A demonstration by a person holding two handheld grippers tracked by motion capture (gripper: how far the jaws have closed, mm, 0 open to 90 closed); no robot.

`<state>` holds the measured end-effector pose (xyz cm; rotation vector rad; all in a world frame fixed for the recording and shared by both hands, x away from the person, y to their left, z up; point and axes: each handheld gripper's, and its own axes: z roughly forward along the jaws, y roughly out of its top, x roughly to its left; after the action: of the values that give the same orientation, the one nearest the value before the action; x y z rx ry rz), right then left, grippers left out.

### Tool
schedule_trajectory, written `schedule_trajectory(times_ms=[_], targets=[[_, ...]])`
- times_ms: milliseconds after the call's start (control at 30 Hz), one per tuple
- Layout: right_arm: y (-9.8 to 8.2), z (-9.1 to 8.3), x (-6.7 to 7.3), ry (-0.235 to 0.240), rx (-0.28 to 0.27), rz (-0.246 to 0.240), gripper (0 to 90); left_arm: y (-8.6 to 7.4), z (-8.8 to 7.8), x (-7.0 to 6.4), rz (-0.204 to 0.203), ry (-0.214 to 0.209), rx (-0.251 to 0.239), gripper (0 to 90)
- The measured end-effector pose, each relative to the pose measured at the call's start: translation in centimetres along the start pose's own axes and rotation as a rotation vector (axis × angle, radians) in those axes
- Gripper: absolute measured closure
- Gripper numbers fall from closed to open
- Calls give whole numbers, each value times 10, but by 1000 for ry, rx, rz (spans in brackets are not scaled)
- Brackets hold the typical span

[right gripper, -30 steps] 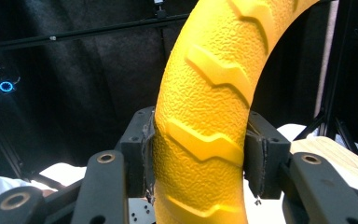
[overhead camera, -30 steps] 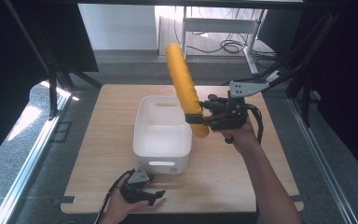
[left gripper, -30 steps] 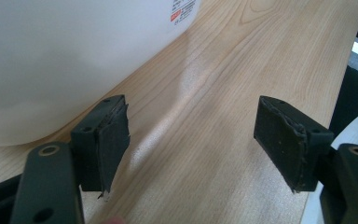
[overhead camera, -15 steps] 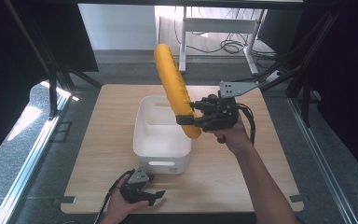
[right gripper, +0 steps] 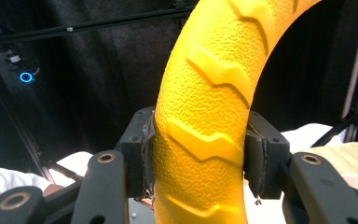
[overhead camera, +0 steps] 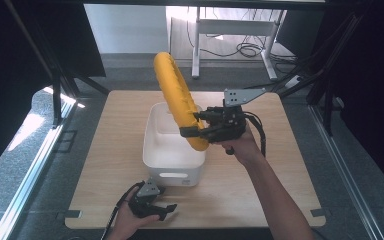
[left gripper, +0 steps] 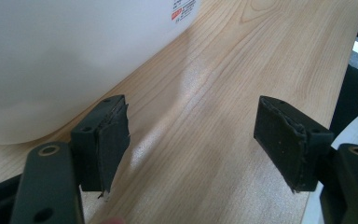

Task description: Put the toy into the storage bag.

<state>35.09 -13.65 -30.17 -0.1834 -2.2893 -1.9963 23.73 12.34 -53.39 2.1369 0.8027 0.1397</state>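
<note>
A yellow ring with a tyre-like tread stands edge-on above the right side of a white plastic bin. My right gripper is shut on the ring's lower part, both pads pressed against its sides. The ring's lowest stretch hangs over the bin's right rim. My left gripper rests near the table's front edge, just in front of the bin, its jaws open with bare wood between them.
The light wooden table has free room to the right of and behind the bin. Black frame posts and dark curtains stand on both sides. A white desk leg and cables lie on the floor beyond the far edge.
My right gripper has carried the yellow ring leftward, from beside the bin's right wall to over its right rim. The left gripper has kept still.
</note>
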Motion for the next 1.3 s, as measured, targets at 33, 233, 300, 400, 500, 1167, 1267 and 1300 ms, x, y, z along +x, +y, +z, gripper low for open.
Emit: schedule_trajectory(times_ms=[33,233,300,400,500,1167,1267,1300], targets=[[0,0,0,0,0,0,507,0,0,0,0,0,0,265],[-2,7,1,30,-2,5,507,0,0,0,3,1,3,264],[-3,10,1,39,6,5,507,0,0,0,3,1,4,265],[-5,14,2,48,22,7,507,0,0,0,3,-1,5,265],[-7,17,0,60,33,17,507,0,0,0,2,-1,6,264],[-28,28,-8,107,90,29,505,-1,1,0,7,2,13,265],[-31,29,-10,102,101,32,506,-1,1,0,7,2,13,265],[-36,30,-13,97,104,47,505,-1,1,0,7,2,13,265]])
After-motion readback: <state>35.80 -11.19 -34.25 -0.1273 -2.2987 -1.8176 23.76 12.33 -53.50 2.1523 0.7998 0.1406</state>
